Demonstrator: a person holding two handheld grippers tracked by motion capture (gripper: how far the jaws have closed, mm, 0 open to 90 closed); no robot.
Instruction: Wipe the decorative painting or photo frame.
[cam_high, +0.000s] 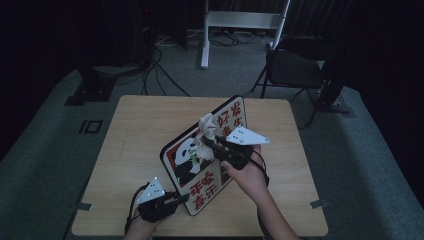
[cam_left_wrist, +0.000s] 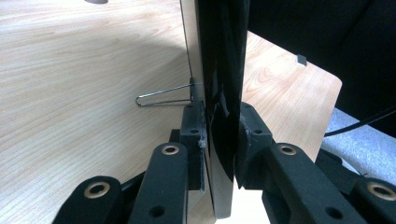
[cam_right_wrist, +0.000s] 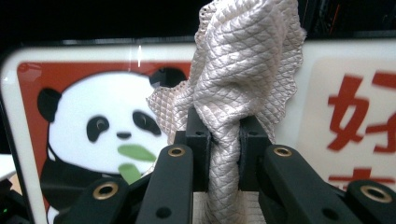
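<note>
A panda sign board (cam_high: 186, 165) with red characters stands on edge on the wooden table (cam_high: 140, 130), propped by a wire stand (cam_left_wrist: 163, 95). My left gripper (cam_high: 175, 199) is shut on the board's near lower edge (cam_left_wrist: 223, 116); both pads press its faces. My right gripper (cam_high: 209, 141) is shut on a bunched cream quilted cloth (cam_right_wrist: 238, 79), held against the board's front beside the panda picture (cam_right_wrist: 100, 126). The cloth (cam_high: 207, 125) rises above the jaws near the board's top edge.
A dark folding chair (cam_high: 295, 67) stands beyond the table's far right corner. A white stand frame (cam_high: 240, 22) and cables lie on the floor behind. The table's left half (cam_high: 135, 145) is bare wood.
</note>
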